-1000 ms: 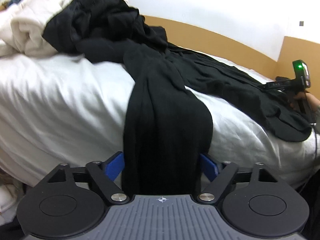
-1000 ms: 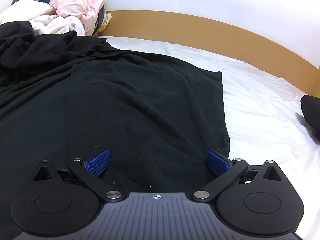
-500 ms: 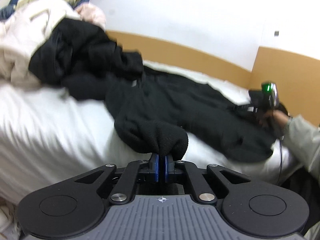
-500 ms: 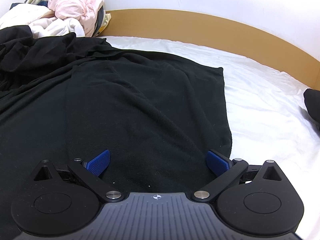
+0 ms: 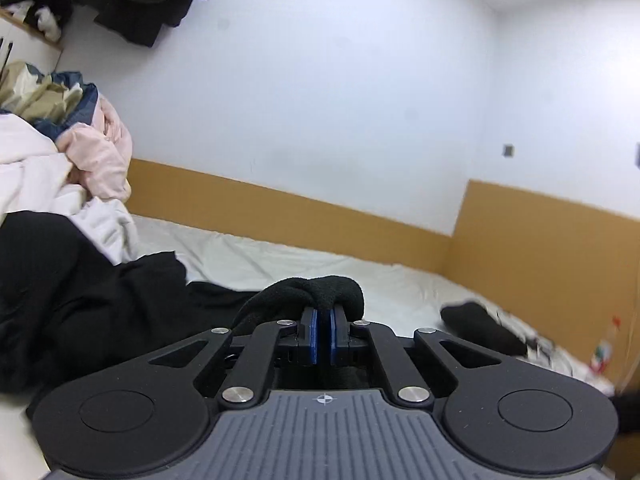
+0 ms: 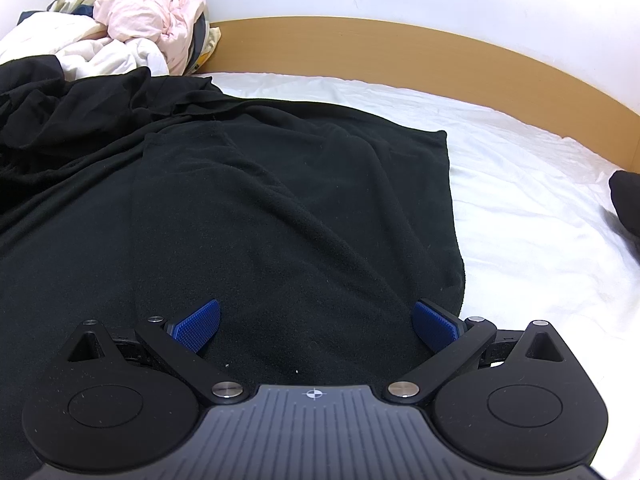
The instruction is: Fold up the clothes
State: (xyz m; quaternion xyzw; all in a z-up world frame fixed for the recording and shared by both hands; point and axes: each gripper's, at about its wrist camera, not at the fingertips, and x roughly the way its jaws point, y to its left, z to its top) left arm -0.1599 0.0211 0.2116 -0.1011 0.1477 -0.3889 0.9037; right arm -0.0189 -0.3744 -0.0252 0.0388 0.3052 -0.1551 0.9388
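A large black fleece garment (image 6: 280, 208) lies spread on the white bed sheet (image 6: 520, 200). My left gripper (image 5: 321, 322) is shut on a bunched end of this black garment (image 5: 316, 290) and holds it up above the bed; the rest of the cloth (image 5: 100, 300) trails down to the left. My right gripper (image 6: 316, 320) is open, its blue pads (image 6: 198, 326) low over the garment's near part, next to its right edge. Whether the pads touch the cloth I cannot tell.
A heap of white, pink and patterned laundry (image 6: 132, 36) sits at the bed's far left, also in the left wrist view (image 5: 60, 168). A wooden board (image 6: 400, 52) runs along the white wall. A small dark item (image 5: 480, 328) lies on the sheet at right.
My left gripper closed on the garment's hanging end and lifted it up over the bed, its view swinging upward to the wall. My right gripper stayed open and nearly still.
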